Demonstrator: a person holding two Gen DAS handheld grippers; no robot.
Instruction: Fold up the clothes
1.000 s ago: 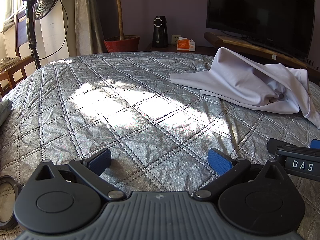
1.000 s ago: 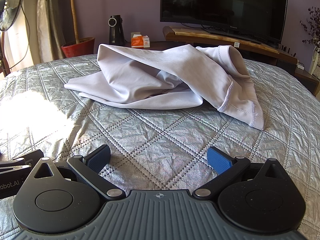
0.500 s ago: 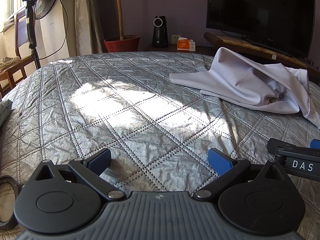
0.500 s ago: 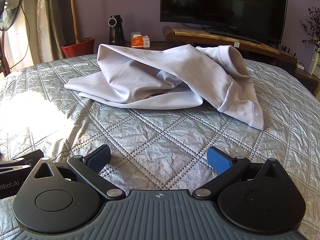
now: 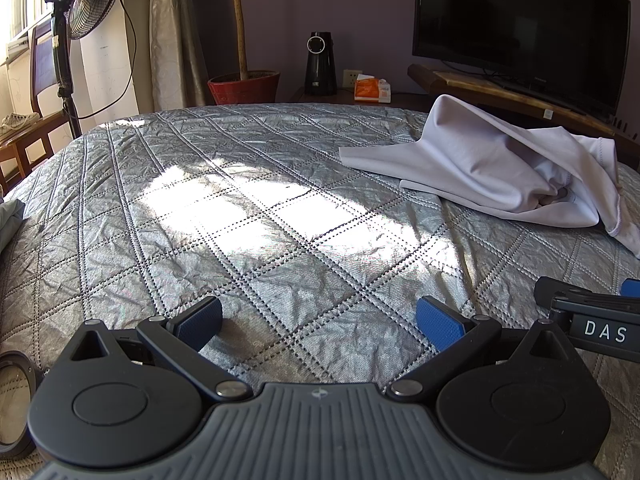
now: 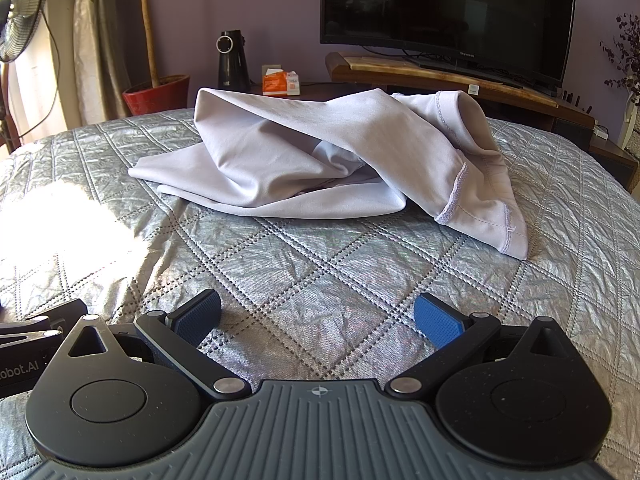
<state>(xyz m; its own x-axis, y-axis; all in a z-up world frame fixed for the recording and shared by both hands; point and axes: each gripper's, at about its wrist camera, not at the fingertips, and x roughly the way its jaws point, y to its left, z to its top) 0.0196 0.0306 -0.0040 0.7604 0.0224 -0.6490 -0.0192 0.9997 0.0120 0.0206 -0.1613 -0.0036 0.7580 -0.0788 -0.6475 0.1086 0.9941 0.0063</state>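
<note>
Quilted silver bedspread (image 6: 320, 280) carries both tools low and empty, left gripper (image 5: 319, 322) and right gripper (image 6: 318, 320) spread wide, crumpled lilac garment (image 6: 320, 160) at 12 o'clock, potted plant (image 6: 157, 94) and TV (image 6: 448, 12) beyond.

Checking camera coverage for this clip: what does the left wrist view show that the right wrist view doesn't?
Left wrist only: a chair by the window, the fan's stand, a bluish cloth at the left edge, and the right tool's side marked "DAS".

Right wrist only: dried flowers at far right and the garment's stitched hem up close.

Both: the crumpled pale garment on the quilt, TV, red pot, orange box, and an open, empty tool up front.
</note>
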